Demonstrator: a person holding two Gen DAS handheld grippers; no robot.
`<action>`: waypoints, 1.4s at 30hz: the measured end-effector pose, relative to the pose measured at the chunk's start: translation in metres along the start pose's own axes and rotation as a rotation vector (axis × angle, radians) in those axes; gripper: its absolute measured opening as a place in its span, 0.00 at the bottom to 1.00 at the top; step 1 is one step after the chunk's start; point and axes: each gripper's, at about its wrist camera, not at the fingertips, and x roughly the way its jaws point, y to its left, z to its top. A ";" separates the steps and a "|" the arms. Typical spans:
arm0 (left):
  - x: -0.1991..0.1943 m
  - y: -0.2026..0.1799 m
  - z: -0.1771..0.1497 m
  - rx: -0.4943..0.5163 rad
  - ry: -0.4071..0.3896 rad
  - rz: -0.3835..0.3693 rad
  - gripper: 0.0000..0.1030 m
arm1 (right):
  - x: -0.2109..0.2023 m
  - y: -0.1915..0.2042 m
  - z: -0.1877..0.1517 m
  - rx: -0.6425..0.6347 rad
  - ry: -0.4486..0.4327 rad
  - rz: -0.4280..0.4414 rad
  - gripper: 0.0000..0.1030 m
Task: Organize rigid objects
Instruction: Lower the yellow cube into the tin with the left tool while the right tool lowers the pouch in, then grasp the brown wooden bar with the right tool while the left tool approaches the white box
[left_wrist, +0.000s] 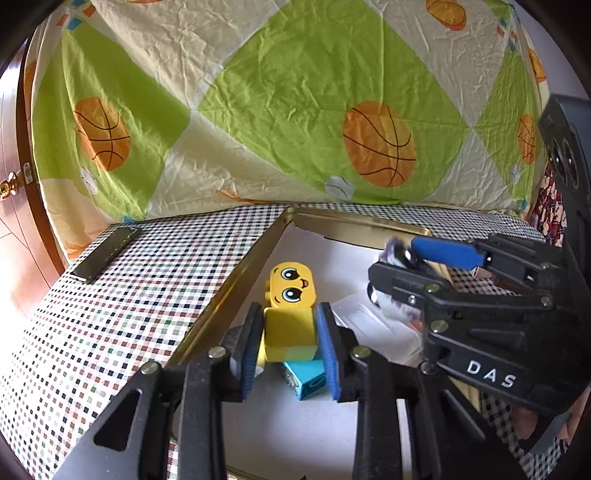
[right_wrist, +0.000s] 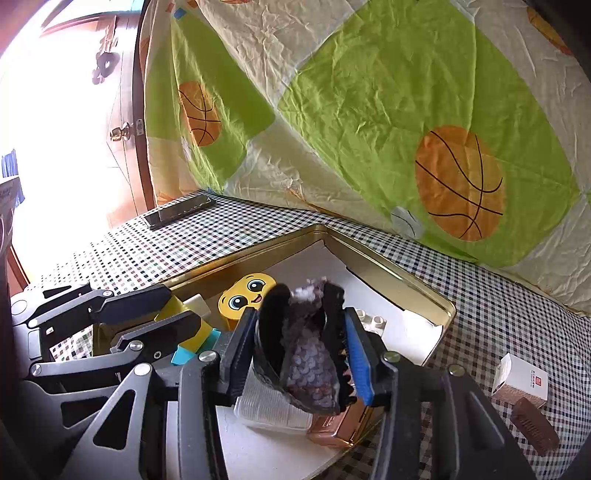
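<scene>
Left wrist view: your left fingers (left_wrist: 290, 343) clamp the yellow block (left_wrist: 290, 332) over the tin (left_wrist: 236, 273); your right fingers (right_wrist: 301, 354), partly spread, hold a hair clip (right_wrist: 306, 350) there, ready for stowing.

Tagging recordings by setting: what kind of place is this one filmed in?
Most likely a room in a home. A wooden door with a brass knob stands at the left, a basketball-print quilt hangs behind a table with a checked tablecloth, and a gold tin tray holds toy blocks.
</scene>
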 end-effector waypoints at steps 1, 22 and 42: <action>0.000 0.000 0.000 -0.003 0.003 0.004 0.33 | -0.002 -0.002 0.000 0.005 -0.007 -0.002 0.51; -0.029 -0.076 0.010 -0.021 -0.110 -0.088 0.99 | -0.088 -0.162 -0.056 0.142 -0.044 -0.299 0.68; 0.018 -0.189 0.033 0.150 -0.020 -0.087 0.99 | -0.036 -0.219 -0.093 0.106 0.268 -0.153 0.40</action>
